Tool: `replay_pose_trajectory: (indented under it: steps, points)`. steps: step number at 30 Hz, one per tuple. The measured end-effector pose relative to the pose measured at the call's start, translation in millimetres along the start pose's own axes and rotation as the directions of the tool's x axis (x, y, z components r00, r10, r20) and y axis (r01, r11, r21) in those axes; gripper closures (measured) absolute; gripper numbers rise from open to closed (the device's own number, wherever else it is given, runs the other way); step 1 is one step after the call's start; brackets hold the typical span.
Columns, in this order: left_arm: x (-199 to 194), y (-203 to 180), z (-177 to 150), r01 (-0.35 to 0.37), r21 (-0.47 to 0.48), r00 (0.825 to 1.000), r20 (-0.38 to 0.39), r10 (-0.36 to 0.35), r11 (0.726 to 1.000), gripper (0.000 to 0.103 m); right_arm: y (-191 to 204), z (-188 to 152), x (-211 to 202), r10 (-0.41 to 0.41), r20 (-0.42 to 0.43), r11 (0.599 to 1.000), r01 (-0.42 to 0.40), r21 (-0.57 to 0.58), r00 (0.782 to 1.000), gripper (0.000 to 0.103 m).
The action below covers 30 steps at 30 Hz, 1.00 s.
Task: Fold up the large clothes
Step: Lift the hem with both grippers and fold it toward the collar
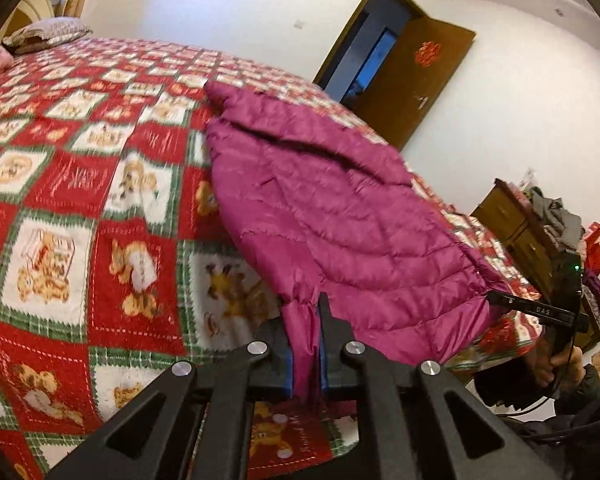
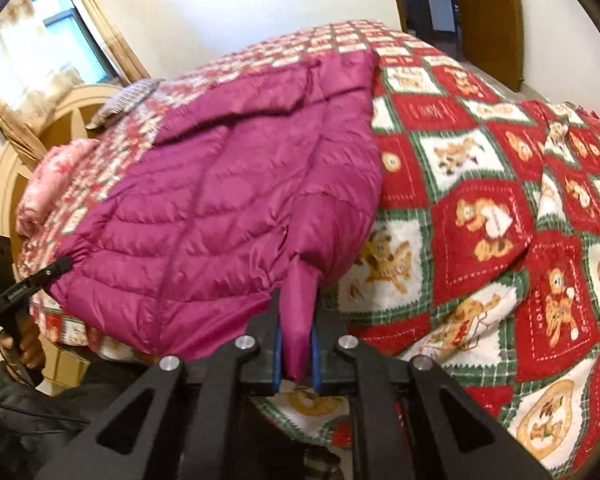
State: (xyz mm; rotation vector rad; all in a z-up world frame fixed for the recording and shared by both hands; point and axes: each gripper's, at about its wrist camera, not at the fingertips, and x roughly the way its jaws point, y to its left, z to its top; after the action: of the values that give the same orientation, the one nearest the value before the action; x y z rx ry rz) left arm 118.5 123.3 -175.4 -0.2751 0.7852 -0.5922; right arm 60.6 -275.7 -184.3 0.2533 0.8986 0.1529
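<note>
Pinching the hem of the jacket (image 1: 340, 216), the left gripper (image 1: 305, 344) is holding a fold of purple cloth between its blue pads, jaws nearly closed. The right gripper (image 2: 296, 344) is clamping the other hem corner the same way. Beyond both grippers the jacket is lying spread on the blanket (image 1: 80, 208).

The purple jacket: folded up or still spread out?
Spread out: the purple jacket lies open across the bed, both grippers pinching its near hem.
</note>
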Motion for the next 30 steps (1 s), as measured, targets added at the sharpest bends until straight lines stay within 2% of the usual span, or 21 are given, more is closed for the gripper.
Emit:
replay_pose_trajectory:
  steps: [8,15,19,24,27,30]
  points:
    - [-30.4,-20.7,10.6,0.099,0.080,0.990,0.089,-0.106,0.992,0.096,1.7,7.3,-17.6,0.065,0.045,0.998,-0.065,0.002,0.997,0.090]
    - [-56.6,-43.4,13.7,0.077,0.151,0.984,0.149,-0.099,0.986,0.096,9.2,3.1,-56.3,0.070,0.101,0.997,-0.067,-0.033,0.992,0.090]
    - [-78.1,-55.7,19.3,0.099,0.158,0.975,0.184,-0.128,0.983,0.096,14.7,2.4,-83.3,0.065,0.149,0.997,-0.057,-0.055,0.987,0.091]
    - [-107.9,-73.7,33.5,0.131,0.194,0.956,0.234,-0.176,0.972,0.096,17.7,10.3,-117.2,0.086,0.227,0.996,-0.075,-0.054,0.970,0.091]
    - [-115.0,-77.9,45.1,0.102,0.214,0.957,0.246,-0.155,0.972,0.096,15.0,23.7,-126.8,0.102,0.269,0.995,-0.095,-0.039,0.958,0.091]
    - [-114.0,-72.2,59.1,0.100,0.192,0.952,0.268,-0.150,0.976,0.096,8.9,42.4,-127.8,0.138,0.307,0.990,-0.144,-0.002,0.942,0.091]
